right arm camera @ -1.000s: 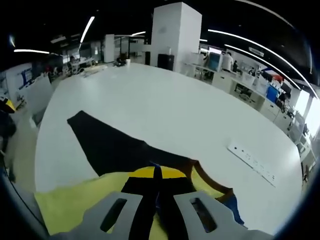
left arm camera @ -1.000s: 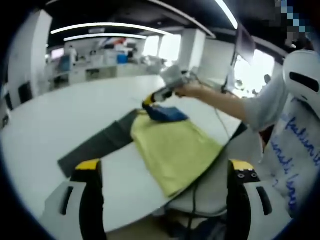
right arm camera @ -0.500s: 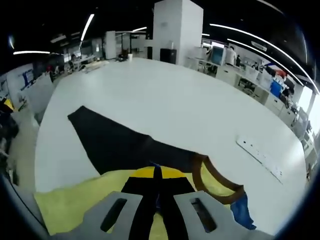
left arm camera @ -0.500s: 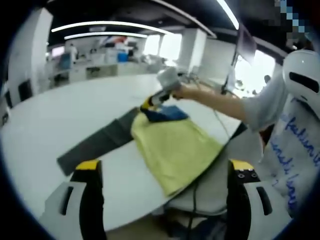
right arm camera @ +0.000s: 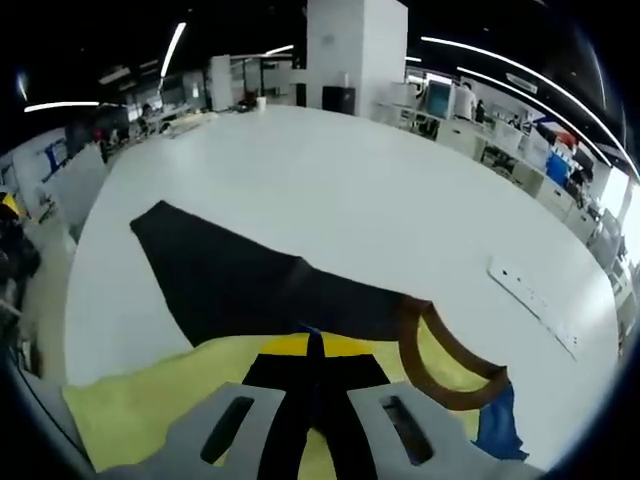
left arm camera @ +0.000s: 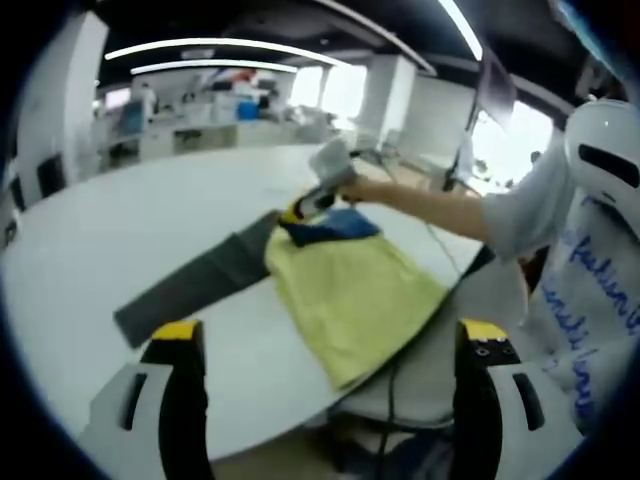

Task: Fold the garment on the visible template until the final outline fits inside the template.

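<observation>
One yellow garment (left arm camera: pixel 350 300) is spread on the white desk (left arm camera: pixel 120 230), ahead of and between the fingers of the left gripper (left arm camera: pixel 330 390), which are set wide apart with nothing between them. One dark template (left arm camera: pixel 200 280) is seen lying flat on the desk beside the garment and partly beneath it, ahead of the left finger. In the left gripper view the right gripper (left arm camera: pixel 300 208) is shown from outside, carried by a person's hand (left arm camera: pixel 365 187) at the garment's far edge, where a blue part (left arm camera: pixel 330 226) of the cloth is gathered. In the right gripper view the fingers of the right gripper (right arm camera: pixel 316 345) are seen pressed together on the garment (right arm camera: pixel 140 420), a fold of yellow cloth being pinched between them. That view also brings out a brown collar band (right arm camera: pixel 440 370) curving just right of the fingers, and a white power strip (right arm camera: pixel 530 305) lying on the desk well apart to the right. The template (right arm camera: pixel 230 285) is stretched out ahead of the fingers there.
</observation>
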